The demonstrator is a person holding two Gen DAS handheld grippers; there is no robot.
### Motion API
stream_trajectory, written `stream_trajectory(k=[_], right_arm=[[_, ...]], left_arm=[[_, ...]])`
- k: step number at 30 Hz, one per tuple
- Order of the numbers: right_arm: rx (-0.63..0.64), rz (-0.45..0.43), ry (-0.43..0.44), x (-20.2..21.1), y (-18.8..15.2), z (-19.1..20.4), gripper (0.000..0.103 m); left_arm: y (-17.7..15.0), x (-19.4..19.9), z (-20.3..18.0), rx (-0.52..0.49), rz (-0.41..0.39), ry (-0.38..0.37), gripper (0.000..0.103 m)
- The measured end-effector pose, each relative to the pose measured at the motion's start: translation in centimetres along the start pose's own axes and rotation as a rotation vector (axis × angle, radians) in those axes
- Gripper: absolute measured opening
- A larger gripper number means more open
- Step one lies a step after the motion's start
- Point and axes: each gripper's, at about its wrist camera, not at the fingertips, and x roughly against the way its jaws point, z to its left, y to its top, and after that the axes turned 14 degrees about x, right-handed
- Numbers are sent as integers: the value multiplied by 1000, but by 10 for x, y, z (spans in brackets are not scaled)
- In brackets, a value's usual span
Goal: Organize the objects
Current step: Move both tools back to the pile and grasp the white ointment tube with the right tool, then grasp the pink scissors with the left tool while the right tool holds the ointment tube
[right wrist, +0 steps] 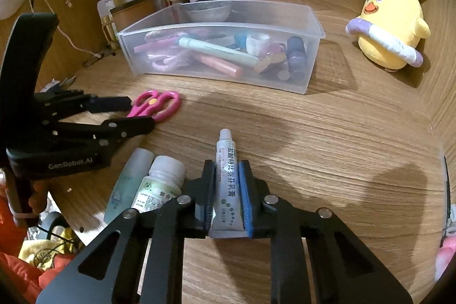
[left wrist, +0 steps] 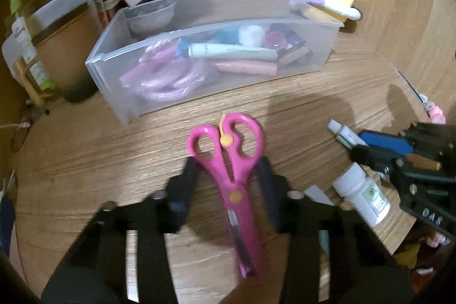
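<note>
Clamping a small white ointment tube (right wrist: 227,184) with Chinese print, the right gripper (right wrist: 227,190) has both blue-padded fingers (right wrist: 245,198) pressed on the tube's sides; tube is low over the wood-grain worktop (right wrist: 327,147), cap pointing toward the bin, lifted or resting cannot tell. Left gripper (left wrist: 228,178) is released, jaws spread on either side of the pink plastic kids' scissors (left wrist: 230,167), which lie flat on the worktop, handles toward the bin; no contact visible yet.

Progress: clear plastic storage bin (right wrist: 310,16) already holds a lot — pale green tube, pink/peach tubes, pink cord, a pink-lidded pot, dark small jars, a metal bowl at the back. Left outside: the scissors, the ointment tube, a white pill bottle with green-logo label (right wrist: 159,184) and a frosted pale teal bottle (right wrist: 128,184) lying just beside it, near the worktop edge. Yellow chick plush with bunny ears (right wrist: 390,27) sits right of the bin, probably decor. Judged roughly past halfway, four items to go.

Readable text: "GenRobot.AI" on the left gripper body in the right wrist view; digits, maybe "0A8", on the right gripper in the left view. Tube characters are partly legible only; pill bottle label too small.
</note>
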Motion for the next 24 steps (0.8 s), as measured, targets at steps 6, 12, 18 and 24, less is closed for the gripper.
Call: stream_trajectory(k=[6,12,18,24], right_arm=[[-31,-8,-2,-1,4,-8,15],[-46,-48,-17,9,13,-14,15],[-52,-82,-22,18,24,-20,15],[-54,-97,-16,22,27,-23,15]], left_arm=[[-4,6,5,25,-6,-19,20],[-2,23,15,93,-77,-22,0],[2,32,17,92,-72,-62,1],[-10,14,13,56,14,-36,24]])
